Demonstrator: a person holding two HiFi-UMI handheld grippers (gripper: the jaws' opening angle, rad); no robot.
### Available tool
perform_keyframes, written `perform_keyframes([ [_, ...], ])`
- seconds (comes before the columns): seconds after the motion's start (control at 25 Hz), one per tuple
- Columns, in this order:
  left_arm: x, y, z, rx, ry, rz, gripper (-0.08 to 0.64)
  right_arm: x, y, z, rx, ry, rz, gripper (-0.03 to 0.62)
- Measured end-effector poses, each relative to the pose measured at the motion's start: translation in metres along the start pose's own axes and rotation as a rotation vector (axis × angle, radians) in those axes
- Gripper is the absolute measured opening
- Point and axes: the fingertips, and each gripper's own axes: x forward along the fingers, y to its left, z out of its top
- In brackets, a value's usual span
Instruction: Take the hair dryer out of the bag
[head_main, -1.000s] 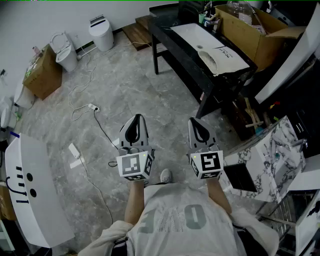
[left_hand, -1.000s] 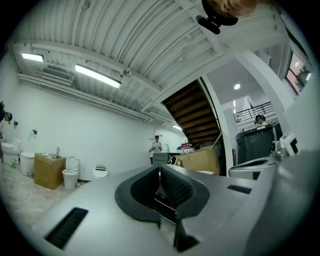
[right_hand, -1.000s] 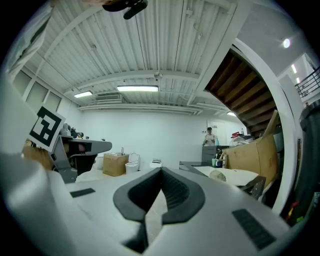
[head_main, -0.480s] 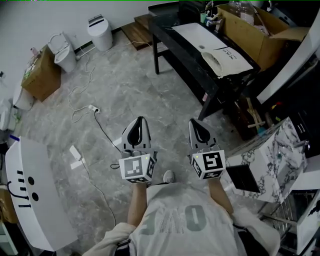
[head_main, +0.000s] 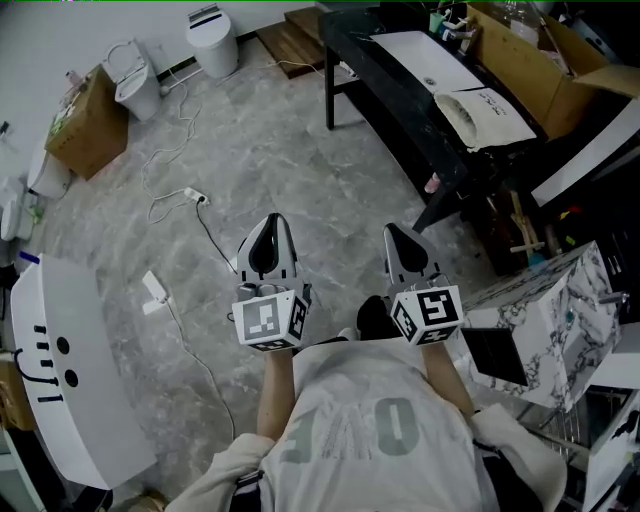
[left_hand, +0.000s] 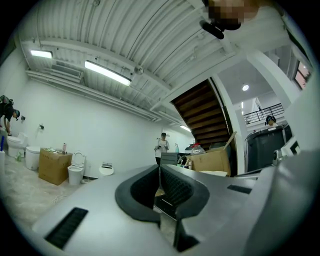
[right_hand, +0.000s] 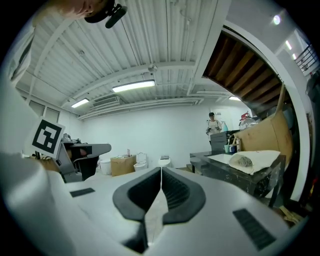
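A white bag (head_main: 487, 107) lies on the black table (head_main: 392, 82) at the upper right of the head view, its open mouth toward the table's near end. In the right gripper view the bag (right_hand: 255, 159) shows something grey in its mouth; I cannot tell whether this is the hair dryer. My left gripper (head_main: 270, 222) and right gripper (head_main: 393, 233) are held side by side over the floor, well short of the table. The left gripper (left_hand: 159, 172) and right gripper (right_hand: 161, 175) have their jaws shut with nothing between them.
A cardboard box (head_main: 535, 55) stands on the table behind the bag. A marble-patterned box (head_main: 550, 305) is at the right, a white panel (head_main: 65, 385) at the left. A power strip (head_main: 195, 197) with cables lies on the floor. A person (right_hand: 214, 122) stands far off.
Both grippers have been carried forward together, still shut. The table and bag have slid right and up in the head view.
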Motion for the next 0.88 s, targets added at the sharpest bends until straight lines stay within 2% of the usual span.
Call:
perform_keyframes([
  [0.24, 0.026, 0.013, 0.001, 0.017, -0.033, 0.009, 0.035, 0.026, -0.014, 0.001, -0.006, -0.009, 0.004, 0.032],
  [0.36, 0.043, 0.017, -0.014, 0.033, -0.019, 0.014, 0.035, 0.043, -0.024, -0.008, -0.009, -0.010, 0.002, 0.032],
  [0.52, 0.077, 0.018, -0.032, 0.017, 0.012, 0.014, 0.035, 0.075, -0.041, -0.016, -0.014, 0.008, 0.005, 0.031],
  [0.88, 0.190, 0.019, -0.034, 0.020, 0.007, -0.013, 0.035, 0.169, -0.103, 0.009, -0.033, -0.018, -0.008, 0.032],
])
